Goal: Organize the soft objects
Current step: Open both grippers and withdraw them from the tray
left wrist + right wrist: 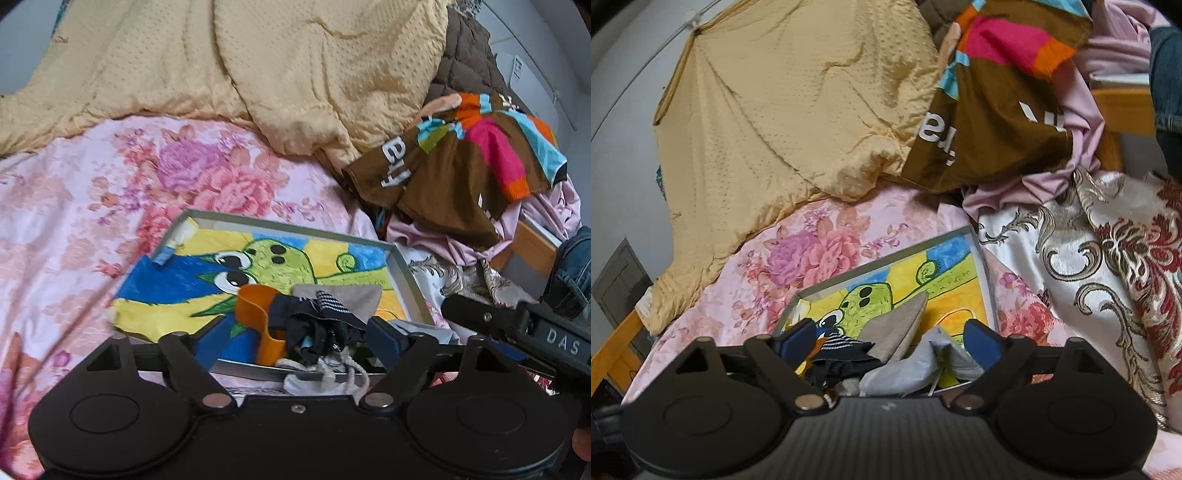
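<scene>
Socks and small cloth pieces (325, 325) already lie heaped at the near end of the shallow tray (404, 269) on the floral bedsheet (74, 206). Left gripper (299, 339) and right gripper (890, 341) both gape empty above them. Unsorted, I judge: brown striped garment (454, 177), yellow quilt (258, 55).

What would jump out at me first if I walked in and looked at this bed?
Probably the shallow tray in the middle of the flowered bedsheet, lined with a bright cartoon drawing of a green big-eyed creature and holding a small heap of socks at its near end. Behind it, a big yellow quilt is bunched up, with a brown garment with pink, orange and blue patches lying to its right.
</scene>
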The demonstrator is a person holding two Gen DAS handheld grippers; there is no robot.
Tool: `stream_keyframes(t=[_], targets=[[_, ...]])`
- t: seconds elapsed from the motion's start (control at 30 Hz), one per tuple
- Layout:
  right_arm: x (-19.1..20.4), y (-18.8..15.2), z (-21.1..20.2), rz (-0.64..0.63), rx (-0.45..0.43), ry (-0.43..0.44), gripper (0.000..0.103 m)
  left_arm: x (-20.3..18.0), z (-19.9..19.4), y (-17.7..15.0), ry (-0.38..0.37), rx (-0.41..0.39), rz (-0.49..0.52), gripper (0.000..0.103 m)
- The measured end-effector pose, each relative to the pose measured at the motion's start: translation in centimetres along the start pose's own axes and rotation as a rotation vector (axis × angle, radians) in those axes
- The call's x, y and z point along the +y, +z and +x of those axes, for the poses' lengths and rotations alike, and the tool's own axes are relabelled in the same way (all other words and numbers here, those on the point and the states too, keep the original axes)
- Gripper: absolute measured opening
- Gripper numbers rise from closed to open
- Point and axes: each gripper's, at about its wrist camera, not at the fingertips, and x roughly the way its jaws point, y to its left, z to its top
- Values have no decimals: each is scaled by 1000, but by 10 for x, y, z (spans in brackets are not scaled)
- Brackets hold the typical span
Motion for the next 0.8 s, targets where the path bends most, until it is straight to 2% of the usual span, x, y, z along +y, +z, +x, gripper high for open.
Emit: stream_keyframes(t=[0.27,0.53,0.67,0.8], targets=[[20,-9,-20,-81,-15,12,102,4,-39,-1,28,-50,22,93],[39,-20,-43,-173,-26,5,103,9,-70,-6,63,-60,43,95],[46,-25,-58,-195,-58,7,103,11,-85,-12,74,-63,67,98],[55,-36,-74,-254,-115,-30,103,12,-103,-22,75,-70,82,100]])
